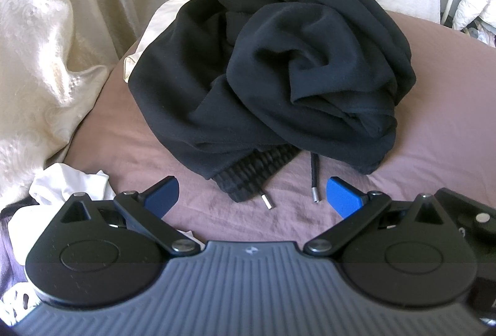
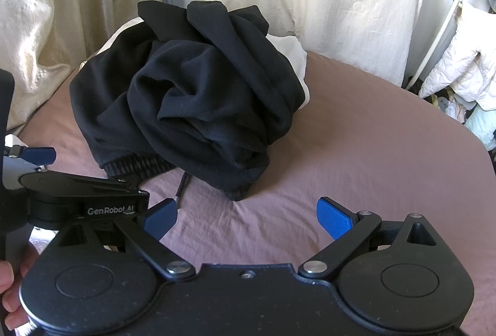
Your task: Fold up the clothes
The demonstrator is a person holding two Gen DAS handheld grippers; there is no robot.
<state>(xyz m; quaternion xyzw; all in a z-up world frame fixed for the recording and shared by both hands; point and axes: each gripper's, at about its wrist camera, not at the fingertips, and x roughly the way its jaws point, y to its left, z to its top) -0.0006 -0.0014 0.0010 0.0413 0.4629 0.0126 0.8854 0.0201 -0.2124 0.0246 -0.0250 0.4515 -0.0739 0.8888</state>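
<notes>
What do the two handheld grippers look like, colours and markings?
Both alike: the left gripper and the right gripper have black round-lobed bodies, black linkage arms with silver pivot screws, and blue textured pads. White "GenRobot AI" lettering marks the left one's side. No cables visible.

You're in a home bedroom: a bed with a mauve sheet (image 2: pixel 356 131) lies ahead of your fingers, cream patterned curtains (image 1: pixel 62 26) hang beyond it to the left, and a heap of household laundry (image 2: pixel 465 78) sits far right.

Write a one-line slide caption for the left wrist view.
Open left tongs hover over a mauve bed sheet, facing a crumpled black garment waiting to be folded.
</notes>
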